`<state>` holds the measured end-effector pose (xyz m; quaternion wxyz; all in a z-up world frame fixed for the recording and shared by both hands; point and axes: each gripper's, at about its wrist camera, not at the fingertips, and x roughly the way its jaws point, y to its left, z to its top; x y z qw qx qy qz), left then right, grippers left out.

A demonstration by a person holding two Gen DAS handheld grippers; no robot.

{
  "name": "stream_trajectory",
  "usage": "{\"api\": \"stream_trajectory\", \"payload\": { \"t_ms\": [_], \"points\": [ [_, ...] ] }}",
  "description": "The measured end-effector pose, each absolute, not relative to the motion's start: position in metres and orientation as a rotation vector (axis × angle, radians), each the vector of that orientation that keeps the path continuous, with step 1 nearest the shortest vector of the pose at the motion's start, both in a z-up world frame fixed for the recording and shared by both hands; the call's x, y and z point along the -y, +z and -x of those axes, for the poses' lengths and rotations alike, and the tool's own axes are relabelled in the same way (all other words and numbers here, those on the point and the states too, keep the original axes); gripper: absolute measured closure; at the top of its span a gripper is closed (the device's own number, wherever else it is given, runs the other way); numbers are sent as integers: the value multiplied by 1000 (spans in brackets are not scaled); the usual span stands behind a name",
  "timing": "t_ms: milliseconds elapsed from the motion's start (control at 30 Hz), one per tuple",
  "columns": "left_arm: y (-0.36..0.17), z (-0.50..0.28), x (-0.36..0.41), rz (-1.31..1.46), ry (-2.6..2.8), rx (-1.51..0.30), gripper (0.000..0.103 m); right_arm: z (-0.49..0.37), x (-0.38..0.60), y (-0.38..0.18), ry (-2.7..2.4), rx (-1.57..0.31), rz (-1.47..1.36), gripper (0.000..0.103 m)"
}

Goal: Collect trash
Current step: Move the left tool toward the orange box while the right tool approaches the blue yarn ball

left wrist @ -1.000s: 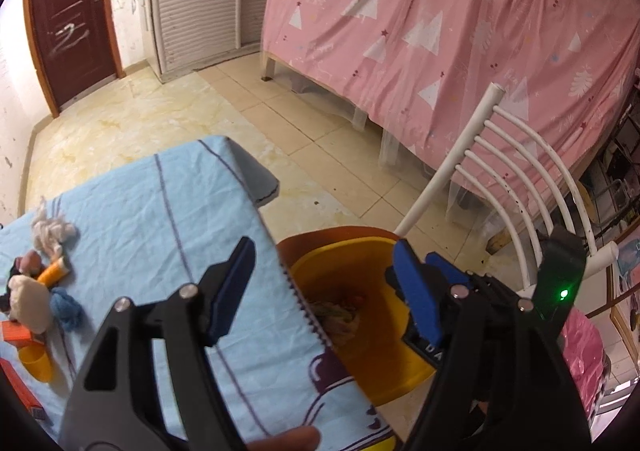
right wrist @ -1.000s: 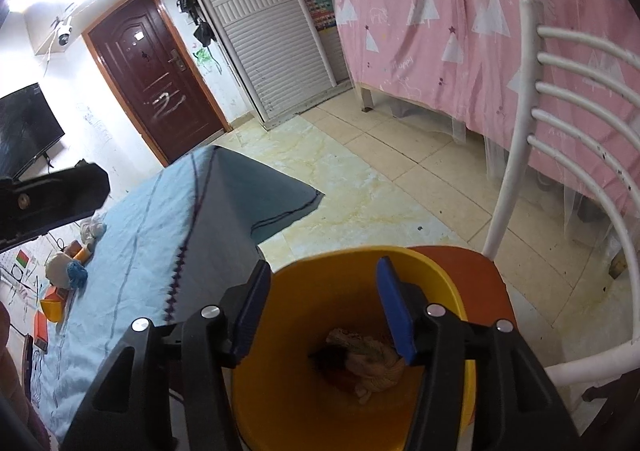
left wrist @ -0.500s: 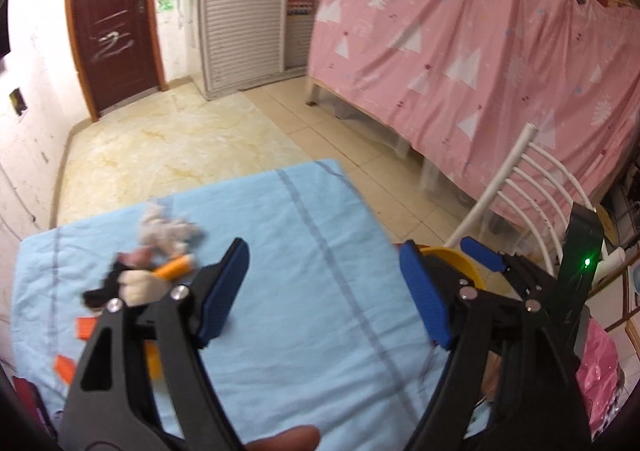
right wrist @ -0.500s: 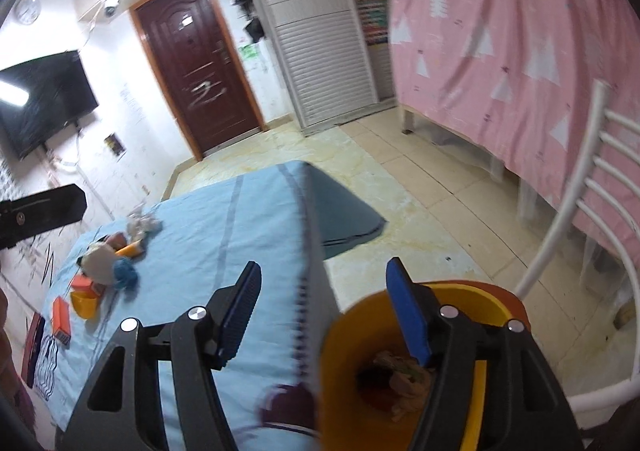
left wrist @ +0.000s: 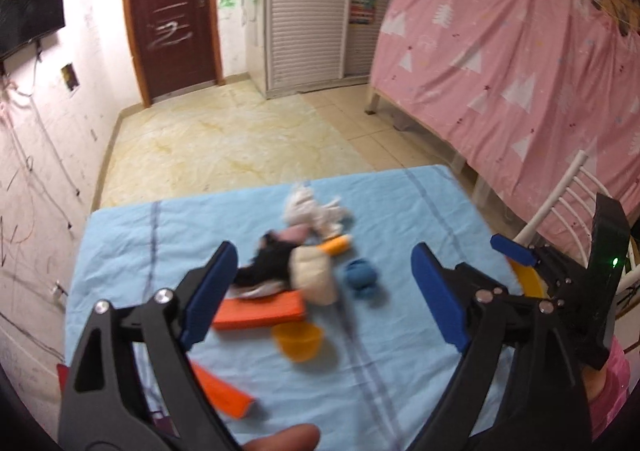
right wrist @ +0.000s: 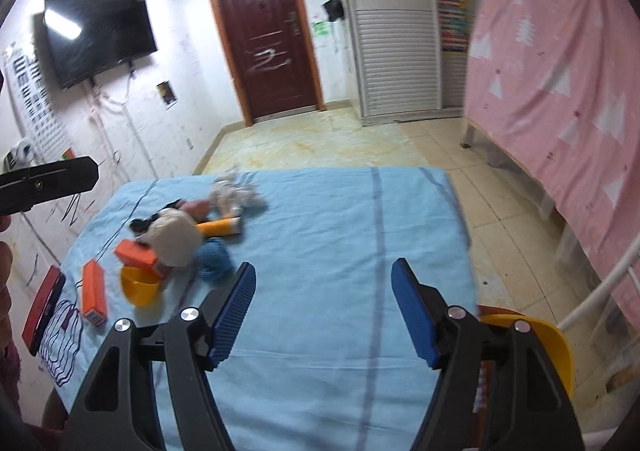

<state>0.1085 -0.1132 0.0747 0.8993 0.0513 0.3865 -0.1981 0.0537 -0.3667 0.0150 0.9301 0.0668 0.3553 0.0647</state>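
Both the left gripper (left wrist: 322, 297) and right gripper (right wrist: 323, 315) have just been opening, nothing between their jaws, ready for another pick. Beyond lies the trash pile (left wrist: 304, 271) on the table (right wrist: 340, 219); the yellow bin (right wrist: 556, 347) waits just beside its edge.

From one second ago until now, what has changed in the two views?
Both views swung from the yellow bin on the chair toward the pile of trash on the blue cloth. The left claw and right claw have just been opening, nothing between them. The pile and bin stayed put.
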Motion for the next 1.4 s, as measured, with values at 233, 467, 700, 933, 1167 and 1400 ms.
{"api": "stream_trajectory", "payload": {
  "t_ms": [233,467,700,933,1167,1400],
  "points": [
    [56,-110,55,-94,-360,-838,13,-73,324,10,185,-765,-80,38],
    [26,-106,14,-54,-340,-910,11,-90,306,5,195,-802,-70,37],
    [3,-106,-3,-41,-382,-969,6,-104,297,-3,180,-840,-65,36],
    [-10,-104,-5,-102,-476,-982,6,-114,288,-14,175,-872,-64,34],
    [-25,-105,0,-176,-549,-1004,6,-125,275,-22,156,-897,-39,34],
    [-38,-106,13,-265,-558,-1004,6,-134,271,-27,129,-915,-16,34]
  ]
}}
